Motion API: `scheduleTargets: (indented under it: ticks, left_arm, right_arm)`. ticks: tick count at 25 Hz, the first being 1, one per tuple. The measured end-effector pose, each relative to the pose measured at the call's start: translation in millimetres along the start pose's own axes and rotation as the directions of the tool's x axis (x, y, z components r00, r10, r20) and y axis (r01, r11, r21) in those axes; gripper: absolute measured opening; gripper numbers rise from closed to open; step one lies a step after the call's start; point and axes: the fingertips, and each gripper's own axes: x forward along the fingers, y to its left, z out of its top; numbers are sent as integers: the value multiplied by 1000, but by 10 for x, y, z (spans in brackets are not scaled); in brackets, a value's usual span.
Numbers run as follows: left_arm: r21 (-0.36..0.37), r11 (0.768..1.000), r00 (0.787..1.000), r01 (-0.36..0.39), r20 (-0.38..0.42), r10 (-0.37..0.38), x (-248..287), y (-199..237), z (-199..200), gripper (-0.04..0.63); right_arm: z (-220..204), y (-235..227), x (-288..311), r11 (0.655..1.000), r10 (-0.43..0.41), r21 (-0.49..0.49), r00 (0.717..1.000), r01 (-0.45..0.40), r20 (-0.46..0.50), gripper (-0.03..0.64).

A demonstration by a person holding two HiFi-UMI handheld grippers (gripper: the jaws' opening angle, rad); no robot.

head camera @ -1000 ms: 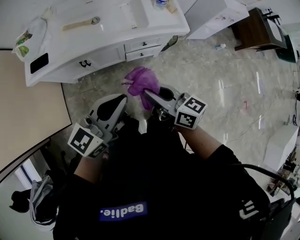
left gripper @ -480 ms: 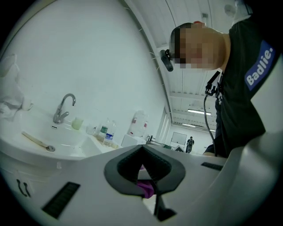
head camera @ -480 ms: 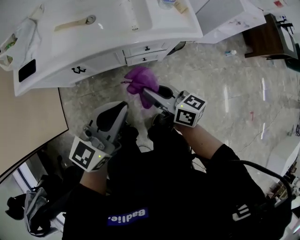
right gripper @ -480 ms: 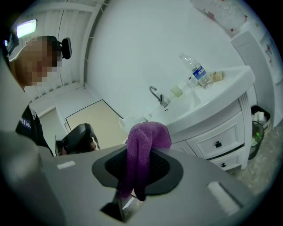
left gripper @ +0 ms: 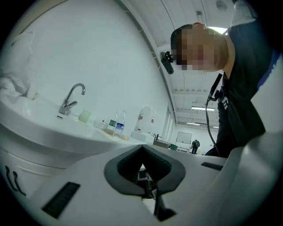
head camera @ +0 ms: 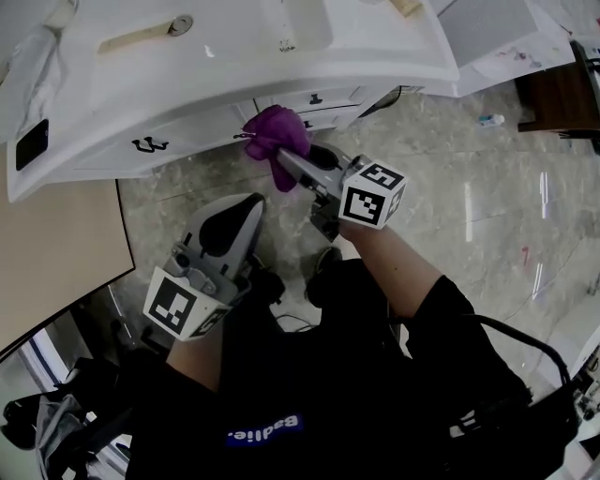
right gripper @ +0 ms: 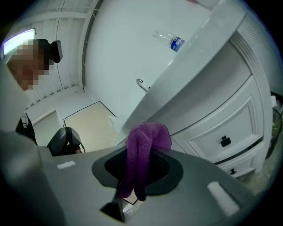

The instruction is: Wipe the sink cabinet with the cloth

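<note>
The white sink cabinet fills the top of the head view, with drawers and black knobs on its front. My right gripper is shut on a purple cloth, which bunches out past the jaws against the cabinet front, just under the countertop's edge and left of the drawers. My left gripper hangs lower, over the floor and apart from the cabinet. Its jaws are shut with nothing between them. Its own view looks up at the countertop and the faucet.
On the countertop lie a black phone, a tape roll and a white cloth; bottles stand by the basin. A beige panel lies left on the marble floor. A dark wooden table stands at far right.
My right gripper has carried the purple cloth forward from mid-air up to the cabinet front. The cabinet now looms closer in the head view. The left gripper has stayed low.
</note>
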Motion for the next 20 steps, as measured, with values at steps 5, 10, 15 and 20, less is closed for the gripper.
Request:
scheduleTargets:
  ticks: [5, 10, 15, 20]
  left_arm:
    - [11, 1000, 1000, 9, 15, -9, 54, 309, -488, 5]
    - [18, 1000, 999, -2, 54, 1, 118, 655, -996, 5]
    - [35, 999, 995, 23, 91, -27, 154, 873, -1506, 5]
    - [48, 998, 993, 33, 116, -38, 142, 1080, -2002, 5]
  right_arm:
    - [-71, -450, 384, 999, 36, 12, 999, -37, 27, 78]
    - [-176, -839, 585, 997, 68, 25, 995, -70, 73, 78]
    - [-344, -1135, 674, 996, 84, 26, 988, -88, 132, 78]
    - [-624, -1415, 731, 996, 75, 33, 986, -81, 148, 78]
